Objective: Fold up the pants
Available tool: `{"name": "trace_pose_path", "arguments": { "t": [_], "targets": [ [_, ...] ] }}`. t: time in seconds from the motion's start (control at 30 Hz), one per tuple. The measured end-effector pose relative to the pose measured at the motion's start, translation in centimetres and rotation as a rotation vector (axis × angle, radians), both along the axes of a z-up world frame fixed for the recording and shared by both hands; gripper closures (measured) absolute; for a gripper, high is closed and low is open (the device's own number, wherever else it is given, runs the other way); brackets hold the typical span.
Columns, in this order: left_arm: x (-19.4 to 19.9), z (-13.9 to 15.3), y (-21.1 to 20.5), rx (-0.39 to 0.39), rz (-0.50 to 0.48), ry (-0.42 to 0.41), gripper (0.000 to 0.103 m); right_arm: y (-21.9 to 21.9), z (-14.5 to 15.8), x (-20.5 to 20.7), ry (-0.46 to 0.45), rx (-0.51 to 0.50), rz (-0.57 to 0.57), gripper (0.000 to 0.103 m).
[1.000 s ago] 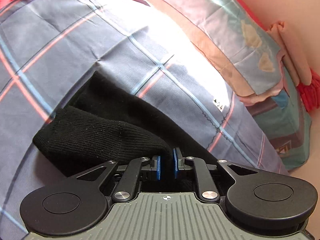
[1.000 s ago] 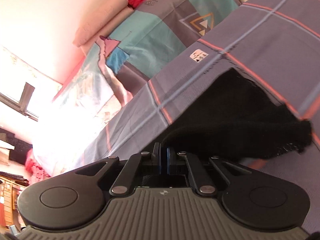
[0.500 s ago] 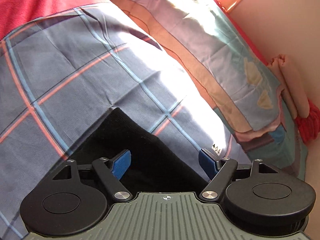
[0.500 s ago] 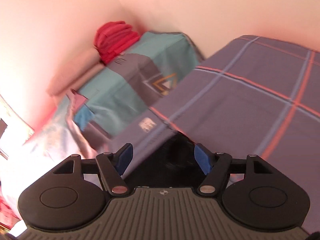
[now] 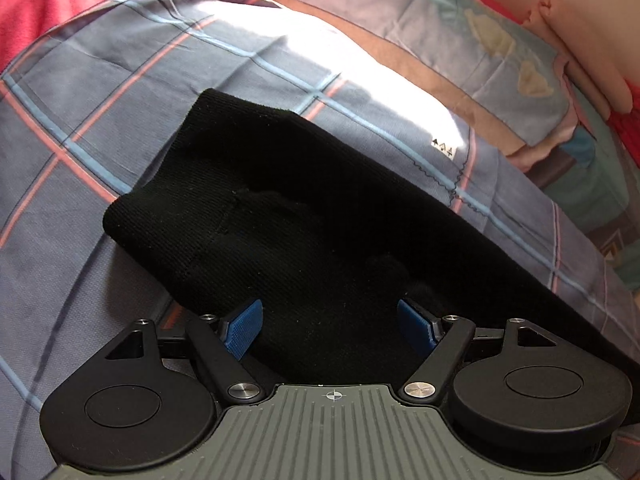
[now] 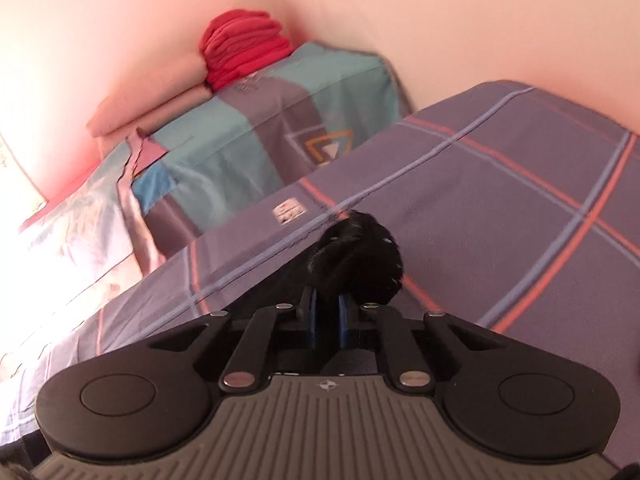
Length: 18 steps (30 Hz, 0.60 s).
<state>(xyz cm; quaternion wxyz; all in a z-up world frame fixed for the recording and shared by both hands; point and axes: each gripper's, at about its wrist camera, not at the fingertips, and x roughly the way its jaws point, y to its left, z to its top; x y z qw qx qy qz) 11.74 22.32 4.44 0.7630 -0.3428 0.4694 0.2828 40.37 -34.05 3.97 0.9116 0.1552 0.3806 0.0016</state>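
Black knit pants [image 5: 280, 208] lie folded on a blue-grey plaid bedsheet [image 5: 100, 120]. My left gripper [image 5: 330, 326] is open just above the near part of the pants, blue pads [image 5: 244, 328] spread wide, holding nothing. In the right wrist view my right gripper [image 6: 326, 314] is shut on a bunched edge of the black pants [image 6: 360, 256], lifted a little off the sheet [image 6: 500, 184].
A teal and grey patterned quilt [image 6: 260, 132] lies at the bed's head, with folded pink cloth [image 6: 152, 108] and a red cloth stack [image 6: 244, 48] on it against the pink wall. A red blanket [image 5: 52, 8] lies at the far left.
Both grippers let go of the pants half a second ago. Since then the left has pulled back and stayed open; the right has shut again on the pants' edge.
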Motion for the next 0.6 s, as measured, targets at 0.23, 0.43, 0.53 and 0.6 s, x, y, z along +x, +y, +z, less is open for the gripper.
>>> {"name": "trace_pose_path", "arguments": {
  "t": [0.23, 0.43, 0.53, 0.6],
  "targets": [
    [-0.4, -0.2, -1.3, 0.045, -0.034, 0.077, 0.000, -1.2, 1.2, -2.3, -0.113, -0.125, -0.126, 0.051],
    [-1.1, -1.9, -1.8, 0.018, -0.030, 0.109, 0.000, 10.5, 2.4, -5.4, -0.158, -0.079, 0.497, 0.051],
    [-1.6, -2.9, -1.8, -0.008, -0.030, 0.101, 0.000, 17.8, 2.5, -7.4, -0.134, -0.014, 0.824, 0.046],
    [-2.1, -2.7, -2.0, -0.009, -0.056, 0.088, 0.000, 23.0, 2.6, -8.8, -0.126, -0.053, 1.013, 0.035]
  ]
}}
